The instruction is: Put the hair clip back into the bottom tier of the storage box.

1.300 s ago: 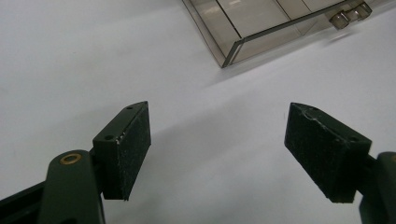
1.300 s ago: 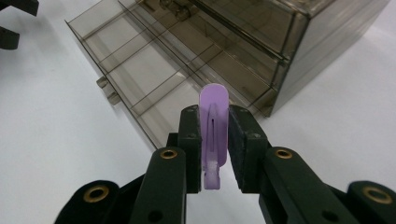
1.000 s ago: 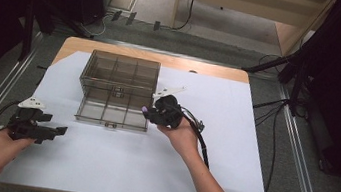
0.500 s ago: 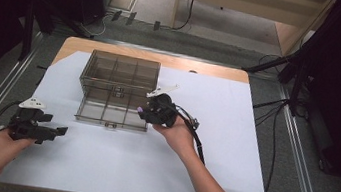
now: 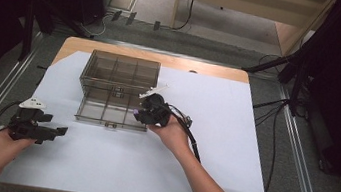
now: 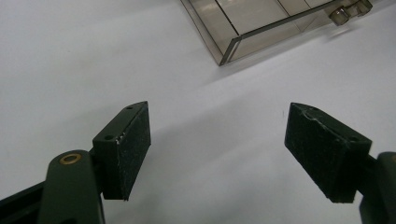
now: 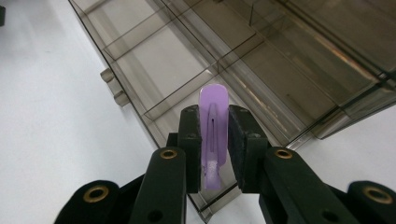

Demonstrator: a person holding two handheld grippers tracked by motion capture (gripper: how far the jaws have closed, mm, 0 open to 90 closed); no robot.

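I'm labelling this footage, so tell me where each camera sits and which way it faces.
High view: above the table, looking forward and down; forearms, both grippers.
Left gripper view: on the left gripper, facing the paper; open jaws.
Right gripper view: on the right gripper, over the open drawer; jaws clamp a purple clip.
All share the smoky drawer box.

A drawer box [image 5: 120,71] is set on the sheet [image 5: 233,135] toward the table's far side, its drawer [image 5: 105,112] pulled out toward the person. A clip [image 7: 213,133] is held over the drawer's near right compartment by the right gripper [image 5: 141,113]. The left gripper [image 5: 55,131] is positioned over bare sheet, left of and nearer than the drawer.
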